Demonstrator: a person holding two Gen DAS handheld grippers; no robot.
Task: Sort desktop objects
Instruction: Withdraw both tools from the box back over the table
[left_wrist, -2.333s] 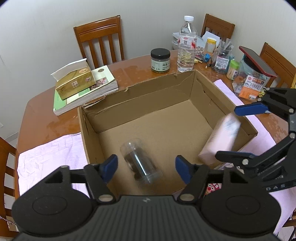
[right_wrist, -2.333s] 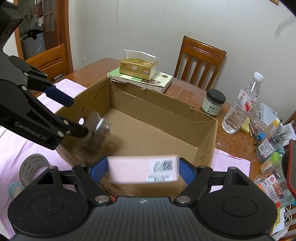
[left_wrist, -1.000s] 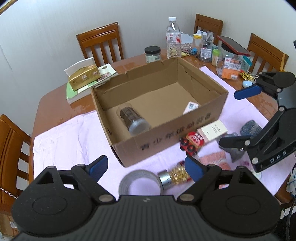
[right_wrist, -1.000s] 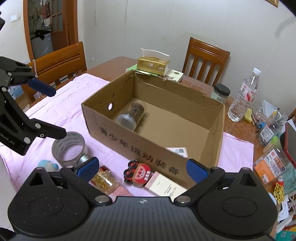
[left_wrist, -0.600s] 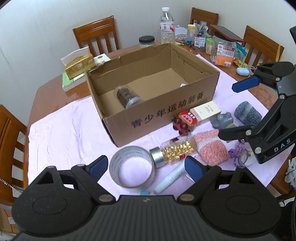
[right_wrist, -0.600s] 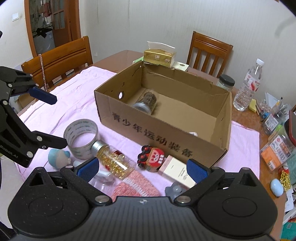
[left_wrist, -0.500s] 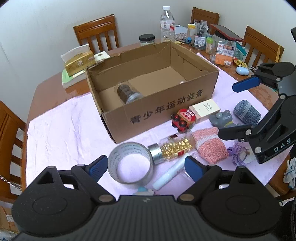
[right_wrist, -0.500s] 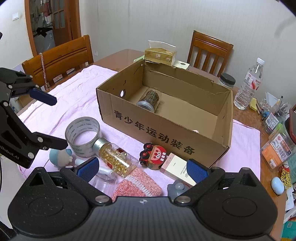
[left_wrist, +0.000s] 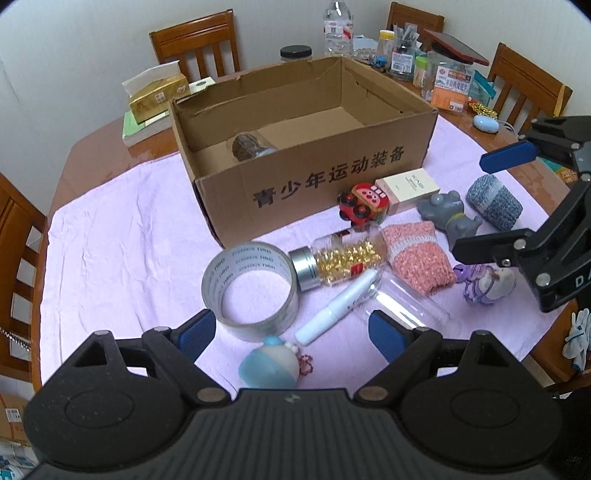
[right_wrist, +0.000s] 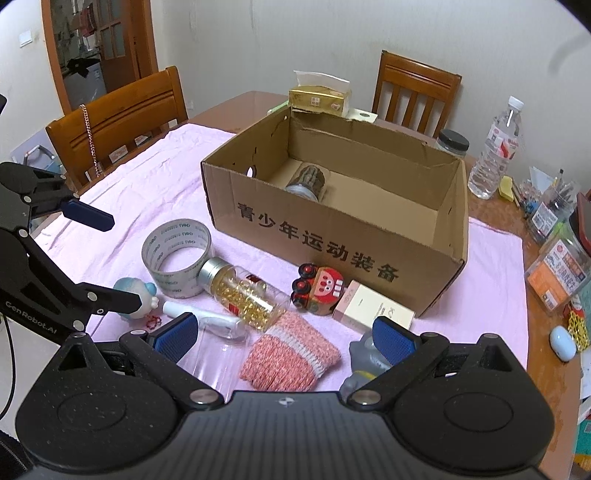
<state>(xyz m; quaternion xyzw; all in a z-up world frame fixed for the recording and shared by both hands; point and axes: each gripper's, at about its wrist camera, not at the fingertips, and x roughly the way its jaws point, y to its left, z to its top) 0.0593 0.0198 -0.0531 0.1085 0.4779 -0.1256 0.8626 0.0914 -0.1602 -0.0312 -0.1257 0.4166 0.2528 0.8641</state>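
Both my tongs, left (left_wrist: 291, 334) and right (right_wrist: 284, 334), stand apart and hold nothing. The cardboard box (left_wrist: 332, 173) sits mid-worktop with a jar (left_wrist: 251, 146) inside. Bare pink cloth (left_wrist: 122, 251) lies open left of the tape roll (left_wrist: 251, 286). Only the right view shows the doorway (right_wrist: 99, 51).
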